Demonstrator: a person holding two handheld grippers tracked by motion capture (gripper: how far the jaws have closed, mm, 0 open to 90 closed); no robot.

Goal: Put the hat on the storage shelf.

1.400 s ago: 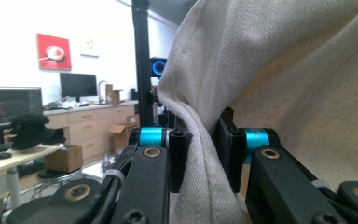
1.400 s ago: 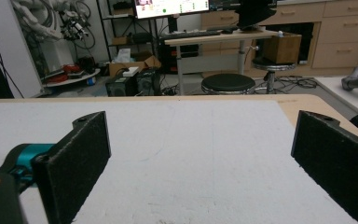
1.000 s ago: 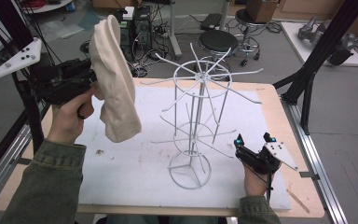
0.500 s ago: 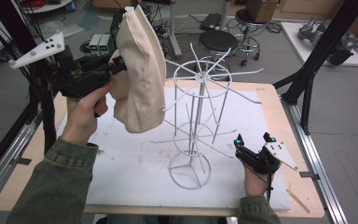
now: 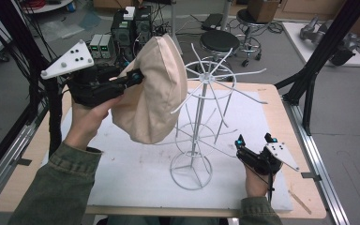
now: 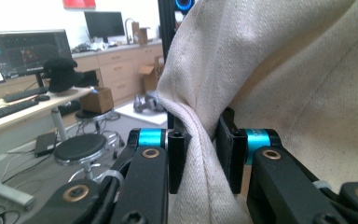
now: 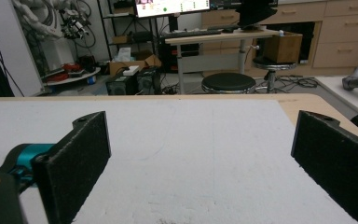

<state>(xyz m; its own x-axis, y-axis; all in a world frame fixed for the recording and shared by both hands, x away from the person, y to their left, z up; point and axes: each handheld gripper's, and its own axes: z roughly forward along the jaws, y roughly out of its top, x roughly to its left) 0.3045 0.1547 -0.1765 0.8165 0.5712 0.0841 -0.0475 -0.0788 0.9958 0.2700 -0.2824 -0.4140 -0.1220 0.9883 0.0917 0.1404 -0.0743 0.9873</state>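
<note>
A cream canvas cloth (image 5: pixel 154 93) hangs in the air, bulging like a bag, just left of the white wire rack (image 5: pixel 201 117). Its right side touches the rack's upper spokes. My left gripper (image 5: pixel 136 75) is shut on a fold at the cloth's left edge. In the left gripper view the pinched fold of cloth (image 6: pixel 284 70) runs between the two pads of the left gripper (image 6: pixel 200 154). My right gripper (image 5: pixel 254 139) rests low at the table's right, beside the rack's base, open. The right gripper (image 7: pixel 205 140) has nothing between its jaws above the white mat (image 7: pixel 168 112).
The rack stands on a white mat (image 5: pixel 122 173) that covers a wooden table (image 5: pixel 33 164). Black frame posts (image 5: pixel 309 75) rise at both table sides. Stools (image 5: pixel 220 42) and electronics boxes (image 5: pixel 131 28) sit on the floor beyond the far edge.
My left hand has carried the cloth to the right, from the table's left side up against the rack's spokes. The right gripper has stayed put.
</note>
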